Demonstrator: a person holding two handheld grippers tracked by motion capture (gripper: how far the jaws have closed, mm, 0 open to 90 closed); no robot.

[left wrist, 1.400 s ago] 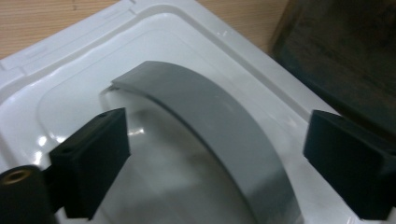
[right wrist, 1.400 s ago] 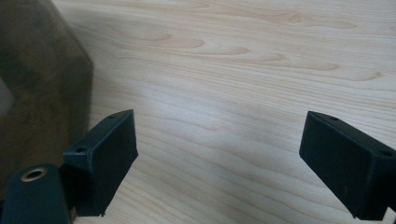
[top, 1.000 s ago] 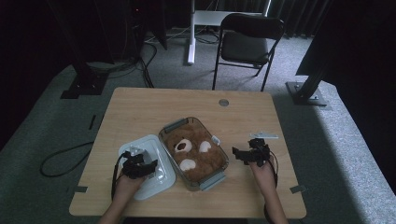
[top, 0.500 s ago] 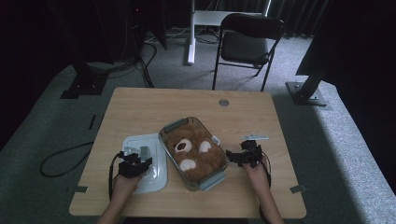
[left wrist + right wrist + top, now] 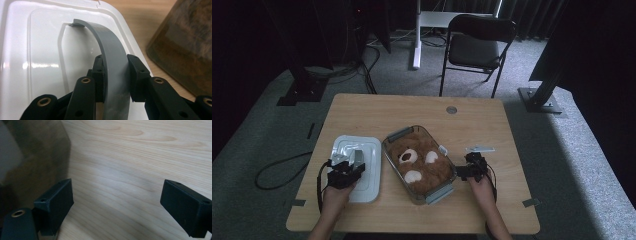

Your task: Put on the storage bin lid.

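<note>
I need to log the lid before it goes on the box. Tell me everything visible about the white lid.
The white lid is a glossy plastic rectangle with rounded corners, a raised rim and a recessed centre panel. It lies flat on the wooden table, left of the clear container holding the teddy bear, apart from it. A grey curved handle arches up from its middle. The left claw has just been closing and now pinches that handle between its pads.

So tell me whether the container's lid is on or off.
Off: the white lid lies on the table beside the container, left gripper clamping its grey handle.
</note>
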